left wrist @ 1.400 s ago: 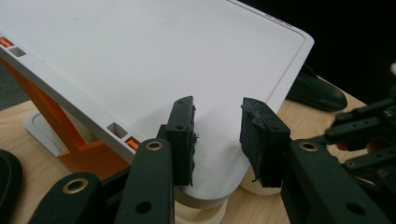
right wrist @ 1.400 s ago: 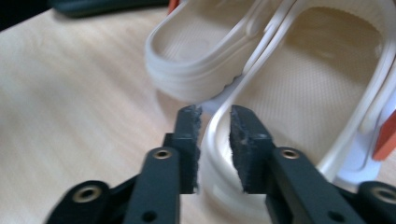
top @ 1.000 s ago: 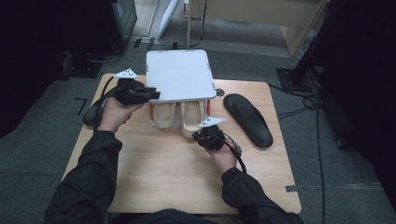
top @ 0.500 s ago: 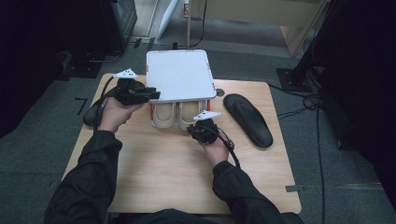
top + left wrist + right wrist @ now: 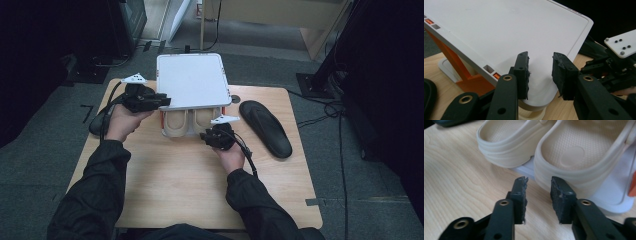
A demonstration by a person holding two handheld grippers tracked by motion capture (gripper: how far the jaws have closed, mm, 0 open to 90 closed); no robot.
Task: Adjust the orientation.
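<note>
Above and ahead of the left gripper (image 5: 540,72), whose jaws stand apart with nothing pinched, the white rack shelf (image 5: 191,80) is seen, a wide, stiff and probably light panel on orange legs. Just ahead of the right gripper (image 5: 538,187), whose jaws have just been opening and hold nothing, the pair of beige clogs (image 5: 564,157) is found under that shelf. Being light, soft and springy, the nearer clog is judged best taken by its thick heel rim (image 5: 554,173).

The person wears dark long sleeves (image 5: 95,195). Each black gripper, left (image 5: 150,100) and right (image 5: 212,136), carries a pale three-cornered plate, brass-ringed screws, rough black pads (image 5: 520,192) and a trailing black cable.
</note>
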